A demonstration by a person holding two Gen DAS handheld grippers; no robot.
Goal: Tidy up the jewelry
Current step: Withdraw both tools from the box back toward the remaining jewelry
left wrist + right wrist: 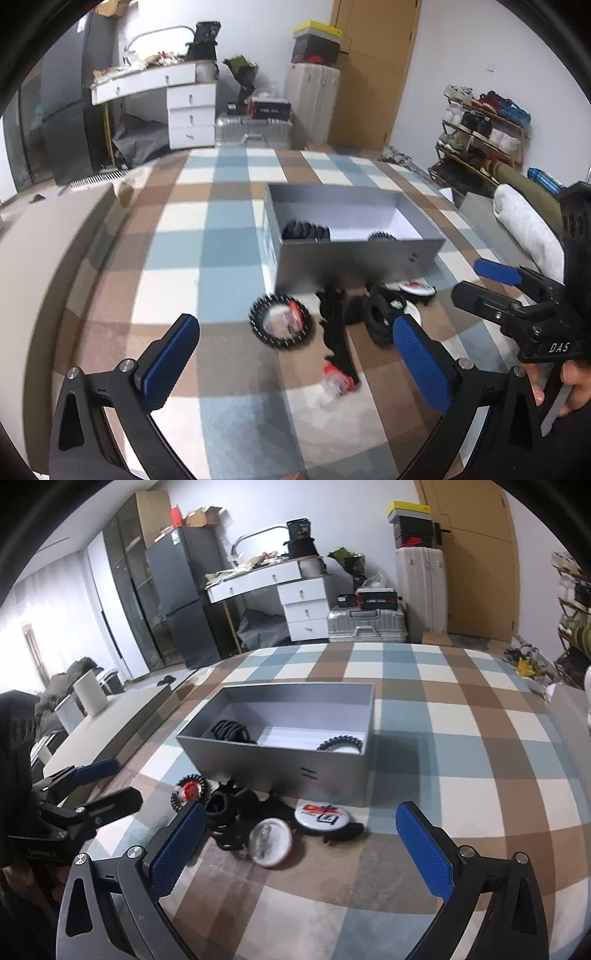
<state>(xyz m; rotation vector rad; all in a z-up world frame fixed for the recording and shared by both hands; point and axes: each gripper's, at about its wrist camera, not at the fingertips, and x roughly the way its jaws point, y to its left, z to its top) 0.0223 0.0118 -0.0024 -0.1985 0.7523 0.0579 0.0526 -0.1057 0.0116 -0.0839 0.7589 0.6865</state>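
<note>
A grey open box point(354, 258) point(325, 771) stands on the checked cloth and holds a black coiled bracelet point(231, 731) and a black toothed ring point(340, 744). In front of it lie another toothed ring point(280, 325) point(189, 792), a heap of black bands point(229, 819) point(376, 317), a round clear-topped case point(269, 842), a white badge with red print point(321, 814) point(415, 288) and a small clear packet point(334, 384). My left gripper point(295, 365) is open and empty, above the toothed ring. My right gripper point(303, 849) is open and empty, above the clear-topped case.
The checked cloth point(461, 738) covers a broad surface. A beige bench point(122, 716) with a white roll lies to its left. Behind are a white desk point(280, 587), a silver suitcase point(365, 626), a dark fridge point(177, 590) and a shoe rack point(480, 129).
</note>
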